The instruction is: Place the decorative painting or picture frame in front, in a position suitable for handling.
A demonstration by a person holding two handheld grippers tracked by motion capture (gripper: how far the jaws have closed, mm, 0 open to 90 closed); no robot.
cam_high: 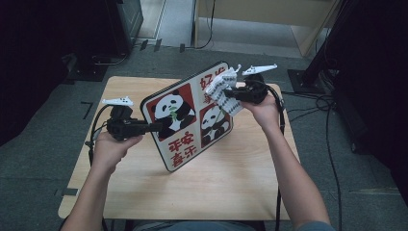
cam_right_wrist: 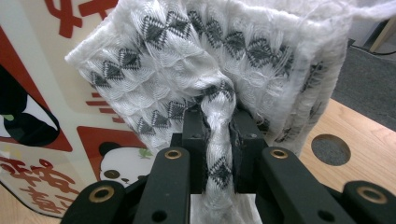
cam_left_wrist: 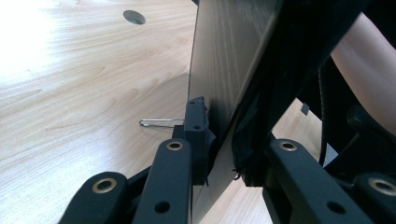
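A square panda board [cam_high: 190, 118] with red characters stands tilted on one corner on the wooden table [cam_high: 231, 183]. My left gripper [cam_high: 156, 127] is shut on the board's left edge; in the left gripper view the dark edge of the board [cam_left_wrist: 224, 79] sits clamped between the jaws of my left gripper [cam_left_wrist: 219, 149]. My right gripper [cam_high: 230, 92] is shut on a white cloth with black diamond pattern [cam_high: 226, 98], held against the board's upper right face. In the right gripper view the cloth [cam_right_wrist: 210, 60] bunches between the jaws of my right gripper [cam_right_wrist: 219, 140], with the panda board [cam_right_wrist: 42, 116] behind.
A round cable hole [cam_right_wrist: 330, 149] is cut into the table near the right gripper, and another hole [cam_left_wrist: 134, 17] lies far off in the left gripper view. A thin metal wire stand [cam_left_wrist: 161, 122] pokes out behind the board. Cables [cam_high: 332, 110] trail on the grey floor.
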